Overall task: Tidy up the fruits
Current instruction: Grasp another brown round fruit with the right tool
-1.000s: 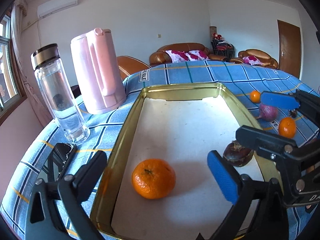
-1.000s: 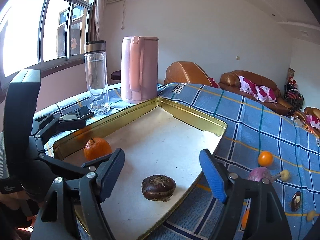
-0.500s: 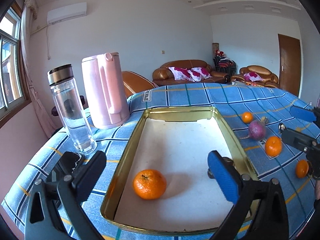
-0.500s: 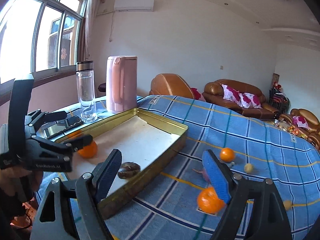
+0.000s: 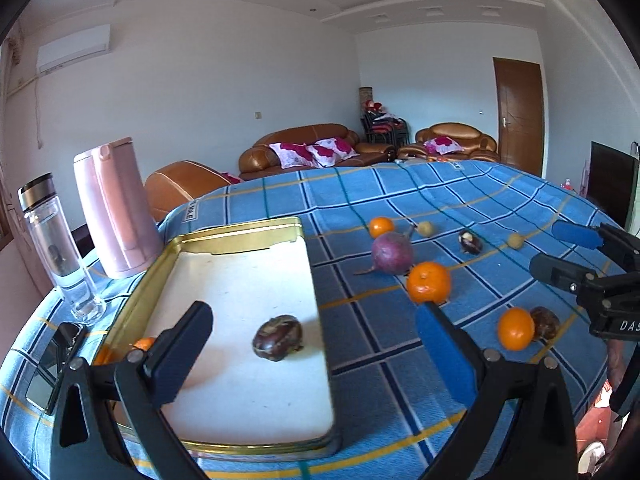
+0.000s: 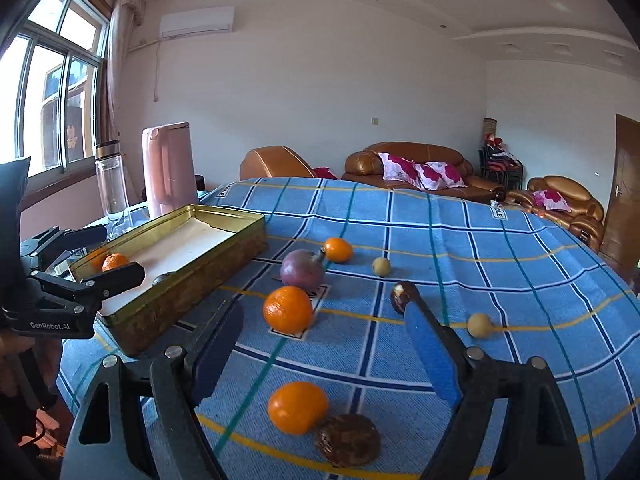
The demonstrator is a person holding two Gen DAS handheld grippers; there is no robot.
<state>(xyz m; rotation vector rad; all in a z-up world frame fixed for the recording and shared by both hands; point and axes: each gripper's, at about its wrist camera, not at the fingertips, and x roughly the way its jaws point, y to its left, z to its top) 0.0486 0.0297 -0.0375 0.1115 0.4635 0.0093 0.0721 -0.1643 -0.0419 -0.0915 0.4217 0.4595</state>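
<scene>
A gold tin tray with a white floor holds a dark brown fruit and an orange half hidden behind my left finger. My left gripper hovers open and empty over the tray's right rim. To the right, my right gripper is open and empty over loose fruit on the blue checked cloth. An orange lies just ahead between its fingers. Another orange and a brown fruit lie below them. A purple round fruit and a small orange sit farther off.
A pink kettle, a glass bottle and a phone stand left of the tray. Two small yellow fruits and a dark split fruit dot the cloth. Sofas stand behind the table.
Both grippers swung right, away from the tray's inside toward the loose fruit. The right gripper drew back off the tray, leaving the dark brown fruit lying in it. Both stayed open.
</scene>
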